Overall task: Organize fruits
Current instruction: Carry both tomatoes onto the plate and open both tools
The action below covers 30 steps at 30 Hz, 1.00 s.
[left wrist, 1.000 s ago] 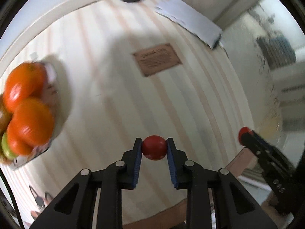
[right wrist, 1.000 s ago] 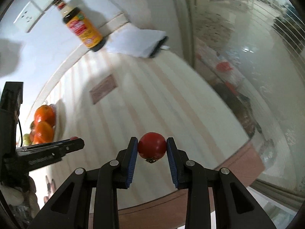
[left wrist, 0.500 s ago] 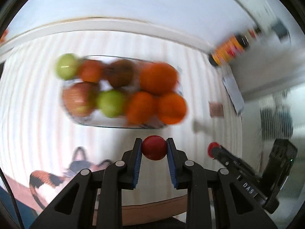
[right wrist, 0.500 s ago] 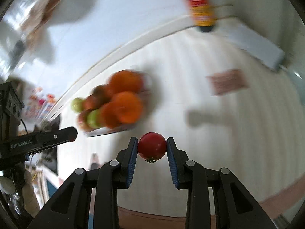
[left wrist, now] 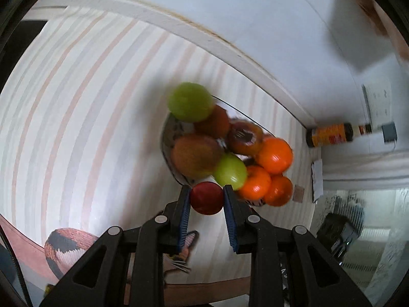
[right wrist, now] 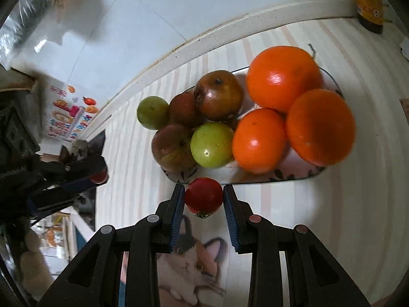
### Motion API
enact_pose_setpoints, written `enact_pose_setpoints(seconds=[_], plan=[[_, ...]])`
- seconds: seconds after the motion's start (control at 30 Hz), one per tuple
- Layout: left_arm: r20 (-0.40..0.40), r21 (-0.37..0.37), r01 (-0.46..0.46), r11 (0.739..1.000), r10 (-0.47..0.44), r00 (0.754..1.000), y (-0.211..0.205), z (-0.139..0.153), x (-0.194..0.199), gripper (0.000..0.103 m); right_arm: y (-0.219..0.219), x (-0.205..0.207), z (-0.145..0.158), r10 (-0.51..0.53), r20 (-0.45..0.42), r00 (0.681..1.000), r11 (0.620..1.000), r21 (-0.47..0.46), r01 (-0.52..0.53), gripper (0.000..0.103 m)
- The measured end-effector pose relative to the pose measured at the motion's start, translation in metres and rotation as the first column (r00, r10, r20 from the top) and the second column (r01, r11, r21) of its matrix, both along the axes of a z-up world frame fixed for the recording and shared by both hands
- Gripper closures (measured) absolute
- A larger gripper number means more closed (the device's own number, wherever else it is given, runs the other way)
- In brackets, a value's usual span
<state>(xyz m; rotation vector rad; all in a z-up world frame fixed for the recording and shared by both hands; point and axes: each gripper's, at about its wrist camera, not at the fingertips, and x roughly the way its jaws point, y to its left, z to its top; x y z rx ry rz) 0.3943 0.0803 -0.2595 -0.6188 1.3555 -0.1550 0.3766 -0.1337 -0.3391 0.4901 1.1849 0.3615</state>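
My left gripper (left wrist: 207, 198) is shut on a small red tomato (left wrist: 206, 197), held just in front of a glass fruit plate (left wrist: 166, 138) piled with oranges (left wrist: 274, 155), green fruits (left wrist: 190, 101) and brownish apples (left wrist: 195, 154). My right gripper (right wrist: 204, 197) is shut on another red tomato (right wrist: 203, 196), at the near rim of the same plate (right wrist: 294, 175), which holds three oranges (right wrist: 283, 74), green fruits (right wrist: 212, 144) and reddish apples (right wrist: 218, 94). The left gripper also shows in the right wrist view (right wrist: 98, 174), off to the left with its tomato.
The plate stands on a striped cloth (left wrist: 84, 117) with a cat picture (right wrist: 196, 261) near the front edge. A brown sauce bottle (left wrist: 332, 134) stands by the white wall (right wrist: 158, 7). A colourful printed box (right wrist: 69, 113) is at the left.
Both grippers have swung from the bare table at the right towards the fruit plate and moved close to its near rim, each still holding its tomato.
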Motion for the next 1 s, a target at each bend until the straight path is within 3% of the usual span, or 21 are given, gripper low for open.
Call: enact_pose_setpoints(seconds=[0.4, 1.0], plan=[[-0.071, -0.057, -0.025, 0.998, 0.021, 0.997, 0.035, -0.037, 0.038, 0.08, 0.025, 0.012, -0.014, -0.034, 0.01, 0.999, 0.999, -0.041, 0.034, 0.07], [-0.094, -0.153, -0.014, 0.988, -0.001, 0.996, 0.036, -0.064, 0.068, 0.08, 0.057, 0.017, -0.026, -0.047, 0.032, 0.998, 0.994, -0.093, 0.05, 0.068]])
